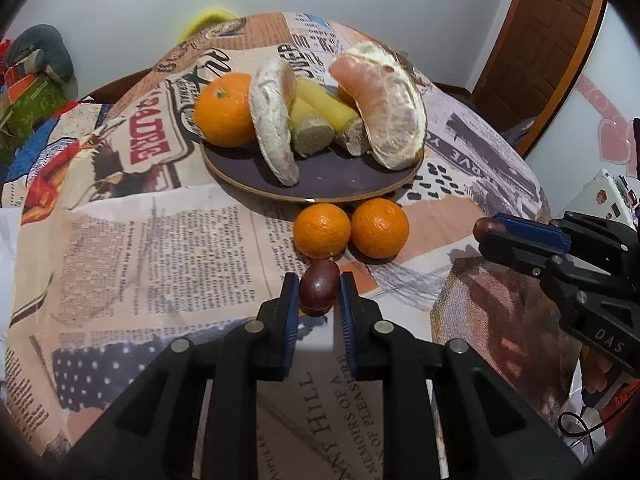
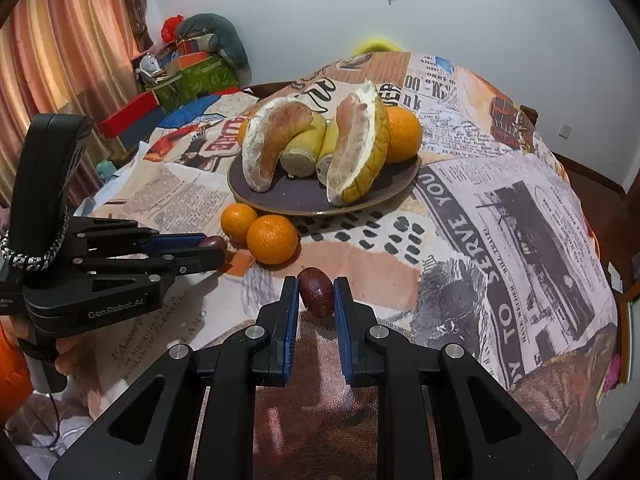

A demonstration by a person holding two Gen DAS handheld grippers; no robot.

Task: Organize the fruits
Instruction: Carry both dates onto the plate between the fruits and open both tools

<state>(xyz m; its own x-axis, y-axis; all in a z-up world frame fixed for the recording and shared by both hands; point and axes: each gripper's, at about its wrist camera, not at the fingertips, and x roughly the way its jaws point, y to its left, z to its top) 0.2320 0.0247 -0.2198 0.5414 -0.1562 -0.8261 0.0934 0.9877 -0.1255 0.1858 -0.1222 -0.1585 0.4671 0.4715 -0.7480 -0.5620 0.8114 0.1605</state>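
My left gripper (image 1: 319,292) is shut on a dark red grape (image 1: 319,289), just in front of two oranges (image 1: 322,230) (image 1: 380,227) on the cloth. My right gripper (image 2: 316,294) is shut on another dark red grape (image 2: 316,291); it also shows in the left wrist view (image 1: 486,229). A dark plate (image 1: 320,176) behind the oranges holds an orange (image 1: 224,109), two pomelo segments (image 1: 276,120) (image 1: 390,104) and two yellow sugarcane pieces (image 1: 320,120). In the right wrist view the plate (image 2: 304,196) and the loose oranges (image 2: 272,239) lie ahead, and the left gripper (image 2: 212,250) holds its grape at left.
The table carries a newspaper-print cloth (image 1: 160,240). Boxes and a grey plush toy (image 2: 212,36) are piled in the far left corner by curtains (image 2: 60,60). A wooden door (image 1: 548,32) stands at right. A yellow object (image 1: 208,20) peeks over the table's far edge.
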